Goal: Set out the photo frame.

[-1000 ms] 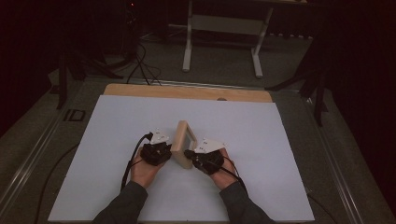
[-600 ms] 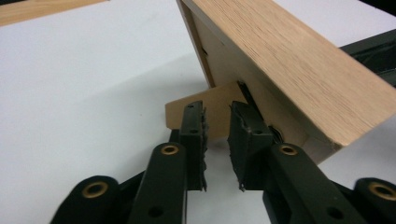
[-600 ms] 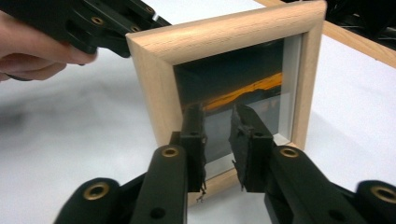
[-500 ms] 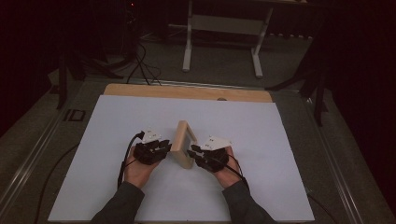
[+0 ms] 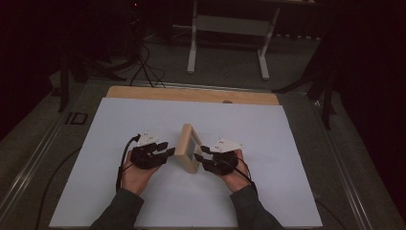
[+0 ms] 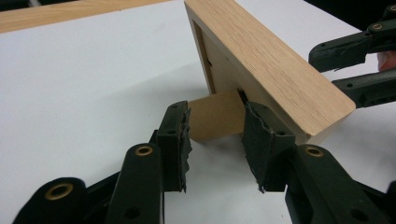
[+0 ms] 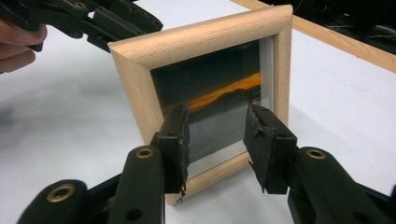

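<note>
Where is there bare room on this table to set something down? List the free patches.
Free: the white sheet left of the left tongs, the stretch between the picture frame and the wooden strip at the far edge, and right of the right tongs. Crowded: the middle, where both tongs flank the frame.

High view is dim overall: surroundings nearly black, only the white table sheet (image 5: pixel 143 120) reads mid-grey, w/ slight grain and soft detail. Both gripper views are much brighter, lit evenly from above. Soft shadows fall beneath the wooden picture frame (image 7: pixel 205 42). Frame glass (image 7: pixel 210 93) shows a dark reflection w/ an orange streak. Jaws at bottom edges look large and slightly blurred; frame grain stays sharp.
</note>
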The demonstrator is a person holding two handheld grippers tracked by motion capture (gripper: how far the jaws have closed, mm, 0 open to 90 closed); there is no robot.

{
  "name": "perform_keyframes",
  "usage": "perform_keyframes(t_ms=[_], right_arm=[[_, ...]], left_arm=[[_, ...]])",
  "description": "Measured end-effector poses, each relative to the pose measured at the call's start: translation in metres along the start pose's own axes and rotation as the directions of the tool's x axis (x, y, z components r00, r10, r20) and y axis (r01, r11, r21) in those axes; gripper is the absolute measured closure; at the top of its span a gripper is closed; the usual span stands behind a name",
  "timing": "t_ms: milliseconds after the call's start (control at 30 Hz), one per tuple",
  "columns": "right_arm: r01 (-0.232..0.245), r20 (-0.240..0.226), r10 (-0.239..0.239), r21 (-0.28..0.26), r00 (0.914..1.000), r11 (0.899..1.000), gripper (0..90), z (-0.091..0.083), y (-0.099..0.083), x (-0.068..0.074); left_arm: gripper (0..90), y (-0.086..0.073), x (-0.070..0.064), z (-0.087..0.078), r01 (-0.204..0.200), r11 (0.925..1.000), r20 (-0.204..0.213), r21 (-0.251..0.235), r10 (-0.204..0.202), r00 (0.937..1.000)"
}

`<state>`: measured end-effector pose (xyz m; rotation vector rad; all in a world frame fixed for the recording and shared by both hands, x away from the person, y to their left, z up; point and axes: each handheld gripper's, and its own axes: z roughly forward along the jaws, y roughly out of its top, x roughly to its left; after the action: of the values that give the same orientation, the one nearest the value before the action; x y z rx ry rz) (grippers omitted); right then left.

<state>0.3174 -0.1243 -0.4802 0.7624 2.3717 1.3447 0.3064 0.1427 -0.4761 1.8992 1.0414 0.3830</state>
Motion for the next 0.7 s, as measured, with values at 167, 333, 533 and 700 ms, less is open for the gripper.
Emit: perform_keyframes(t_ms=[167, 333, 533, 700], right_arm=[[-0.005, 0.005, 0.005, -0.005, 1.0000, 1.000, 58.7, -0.002, 0.000, -0.001], [-0.011, 0.008, 0.011, -0.011, 0.9999, 1.000, 58.2, -0.003, 0.000, -0.003], [-0.020, 0.014, 0.020, -0.016, 0.9997, 1.000, 57.9, -0.005, 0.001, -0.004], [-0.020, 0.017, 0.020, -0.014, 0.9997, 1.000, 57.8, -0.004, 0.000, -0.004]], left_arm=[[57.4, 0.002, 0.000, -0.007, 0.015, 0.9997, -0.006, -0.021, -0.015, 0.9999], [53.2, 0.004, 0.000, -0.013, 0.033, 0.9985, -0.017, -0.044, -0.033, 0.9993], [51.2, 0.008, -0.004, -0.019, 0.041, 0.9978, 0.001, -0.052, -0.041, 0.9992], [49.5, 0.012, -0.007, -0.023, 0.046, 0.9971, 0.013, -0.061, -0.046, 0.9989]])
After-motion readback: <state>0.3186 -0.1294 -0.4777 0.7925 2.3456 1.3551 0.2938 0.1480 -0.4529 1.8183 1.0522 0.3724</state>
